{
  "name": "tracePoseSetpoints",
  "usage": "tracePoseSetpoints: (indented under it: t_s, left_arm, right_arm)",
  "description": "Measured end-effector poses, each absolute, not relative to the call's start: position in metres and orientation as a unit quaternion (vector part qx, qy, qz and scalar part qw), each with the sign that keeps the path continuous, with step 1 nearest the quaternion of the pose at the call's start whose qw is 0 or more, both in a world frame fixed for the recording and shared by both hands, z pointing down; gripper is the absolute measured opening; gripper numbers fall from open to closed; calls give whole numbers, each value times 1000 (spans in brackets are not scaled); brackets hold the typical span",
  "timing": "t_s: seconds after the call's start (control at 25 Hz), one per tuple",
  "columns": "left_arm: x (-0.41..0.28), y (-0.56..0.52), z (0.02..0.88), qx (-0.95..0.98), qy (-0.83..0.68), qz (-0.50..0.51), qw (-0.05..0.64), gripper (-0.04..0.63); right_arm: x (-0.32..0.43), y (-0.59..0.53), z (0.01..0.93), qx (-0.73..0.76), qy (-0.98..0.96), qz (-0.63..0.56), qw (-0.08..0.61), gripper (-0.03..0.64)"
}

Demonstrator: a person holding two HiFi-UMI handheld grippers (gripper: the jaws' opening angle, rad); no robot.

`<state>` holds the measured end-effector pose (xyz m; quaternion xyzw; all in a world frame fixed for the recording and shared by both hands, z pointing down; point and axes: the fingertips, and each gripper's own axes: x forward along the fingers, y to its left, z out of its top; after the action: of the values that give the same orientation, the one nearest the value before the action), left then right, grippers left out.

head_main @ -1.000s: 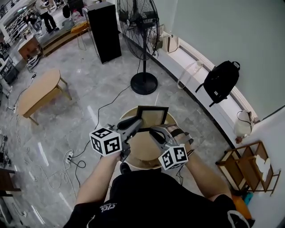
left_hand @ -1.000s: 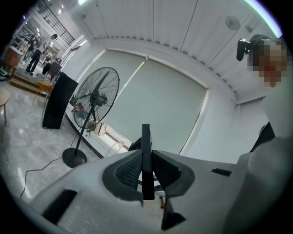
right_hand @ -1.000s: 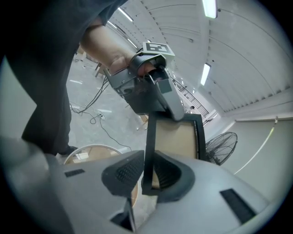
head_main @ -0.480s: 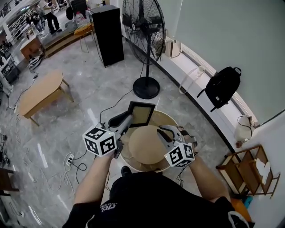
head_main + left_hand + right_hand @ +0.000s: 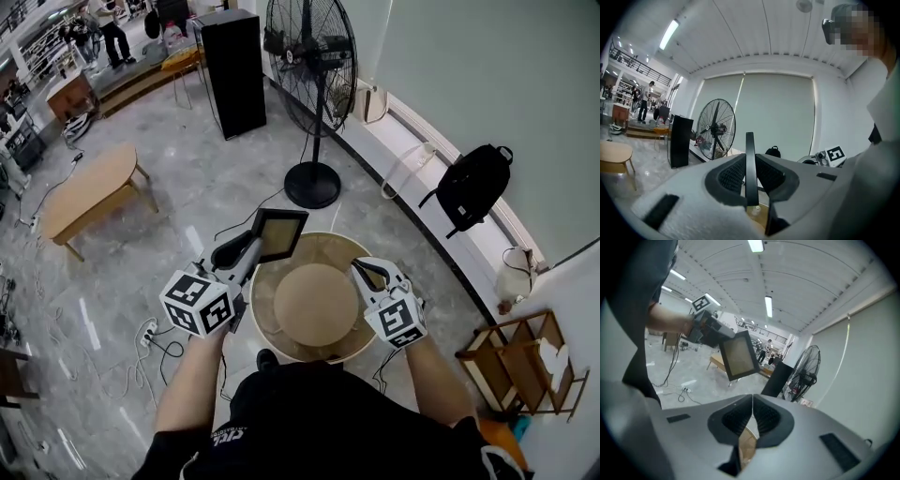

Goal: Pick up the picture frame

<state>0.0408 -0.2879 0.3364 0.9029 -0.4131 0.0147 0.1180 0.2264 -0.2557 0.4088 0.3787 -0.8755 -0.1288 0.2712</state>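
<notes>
Your left gripper (image 5: 251, 248) pinched the thin black-rimmed rectangular picture frame (image 5: 279, 233), tan panel, tilted, centre-left of the head view. Your right gripper's (image 5: 366, 270) jaws had just been closing and were pressed together on nothing.

Person wears black short-sleeved T-shirt (image 5: 319, 422) w/ small white print (image 5: 230, 433) near one sleeve hem. Both hands carry the same tool. The left gripper (image 5: 251, 248) has a grey shell, black grip section & white cube (image 5: 199, 302) w/ black square markers at rear. The right gripper (image 5: 361, 269) has a grey-white shell & same marker cube. Fingers (image 5: 732, 174) are lined w/ black ribbed pads, w/ black rectangular slots (image 5: 661, 211) in the shell either side.
</notes>
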Motion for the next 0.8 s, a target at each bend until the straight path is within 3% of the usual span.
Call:
tracePoseSetpoints:
  t_s: [0.68, 0.8]
  left_arm:
    - [-7, -295, 306, 878, -475, 3, 63, 71]
    - [-11, -304, 301, 875, -481, 4, 58, 71]
  right_arm:
    - [271, -260, 313, 453, -891, -1, 36, 3]
    - [273, -265, 304, 457, -889, 2, 26, 3]
